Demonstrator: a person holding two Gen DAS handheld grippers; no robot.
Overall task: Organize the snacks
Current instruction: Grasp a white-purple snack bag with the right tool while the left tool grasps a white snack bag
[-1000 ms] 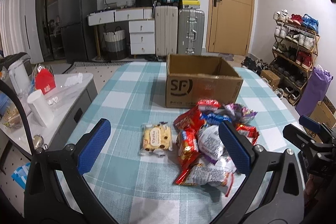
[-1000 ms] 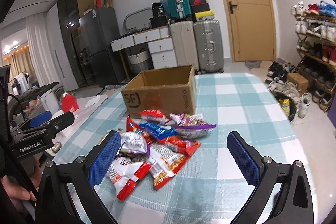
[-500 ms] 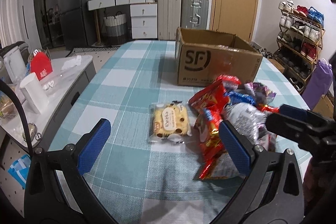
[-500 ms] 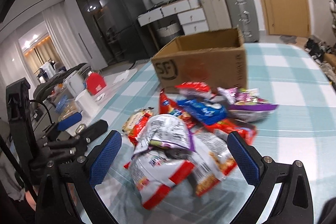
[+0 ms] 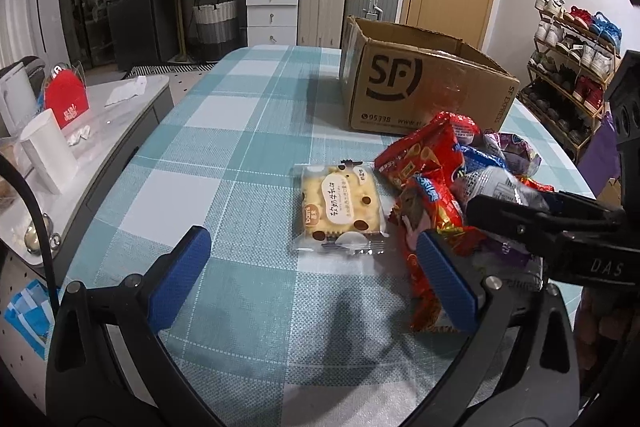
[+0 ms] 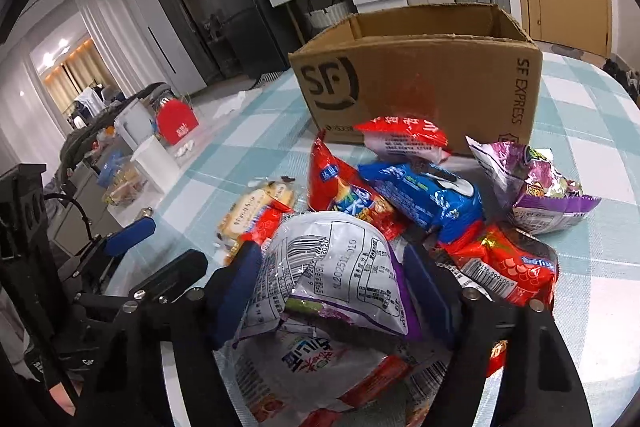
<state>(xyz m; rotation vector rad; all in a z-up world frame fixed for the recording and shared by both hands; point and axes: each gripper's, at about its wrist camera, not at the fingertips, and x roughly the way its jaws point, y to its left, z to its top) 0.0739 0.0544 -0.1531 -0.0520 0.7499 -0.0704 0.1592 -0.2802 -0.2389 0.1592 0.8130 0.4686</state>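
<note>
— Start from the left. What's over there?

— The left gripper [image 5: 316, 279] hangs low over the checked table [image 5: 224, 163], its jaws wide apart with nothing between them. Just ahead, at about one o'clock from it, lies a flat yellow cake packet [image 5: 340, 205], on its own beside the heap.

— How would that one handle?

— Light, I'd say, and soft inside a slick clear wrapper. Squeeze hard and the cake squashes. I'd take it across the short sides, low to the cloth.

— And to the right?

— The pile of snack bags [image 6: 420, 195], in front of the cardboard box [image 6: 420, 83] that stands at twelve o'clock. The right gripper [image 6: 332, 279] has its jaws closing around a puffy white bag [image 6: 332, 259] on the near edge of the pile. Both pads look to be against its sides, though I can't swear they're pressing yet.

— Will it hold?

— It's mostly air and glossy film, so it gives and may slide. Gripping the middle of the belly seems fair; a sealed end would be firmer.
</note>
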